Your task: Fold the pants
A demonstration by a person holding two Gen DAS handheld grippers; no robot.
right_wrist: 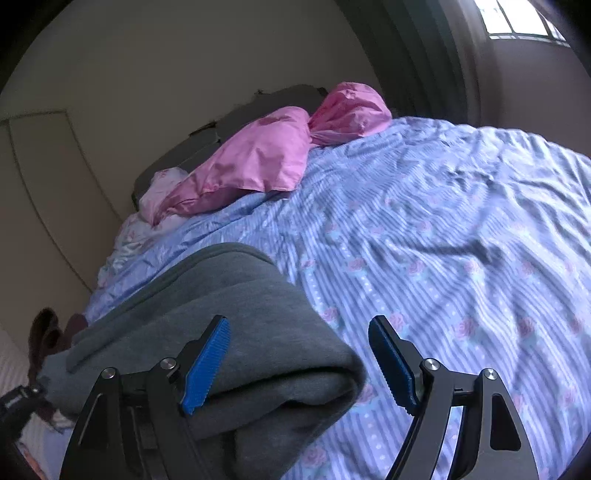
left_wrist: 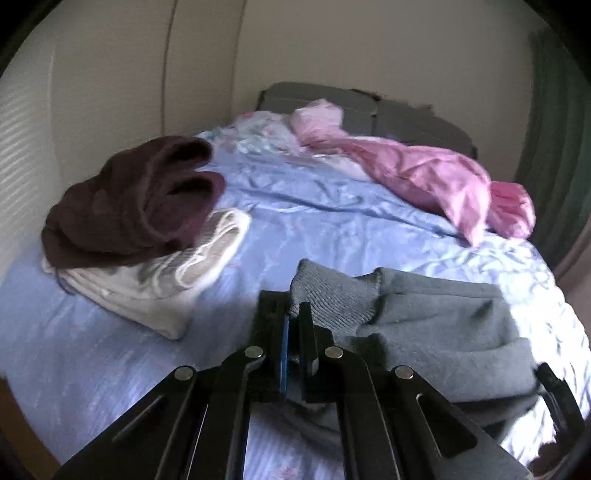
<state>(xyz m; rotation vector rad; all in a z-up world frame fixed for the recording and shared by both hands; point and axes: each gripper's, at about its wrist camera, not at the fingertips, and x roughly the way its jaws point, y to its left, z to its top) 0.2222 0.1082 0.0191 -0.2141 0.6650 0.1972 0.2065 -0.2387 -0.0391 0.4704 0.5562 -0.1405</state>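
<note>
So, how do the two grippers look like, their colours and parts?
Both are black, with angular linkage arms joined by round silver pins. The right gripper has two fingers with blue ribbed pads. On the left gripper one blue pad shows only edge-on between its black fingers. No cables, markings, hands or sleeves are visible.

Bed (right_wrist: 461,229) in blue striped floral sheet is filling the room's centre, dark headboard (left_wrist: 325,98) leaning against a plain beige wall (left_wrist: 332,44). Daylight is coming through a window (right_wrist: 517,18); green curtain (left_wrist: 550,147) is hanging alongside.
</note>
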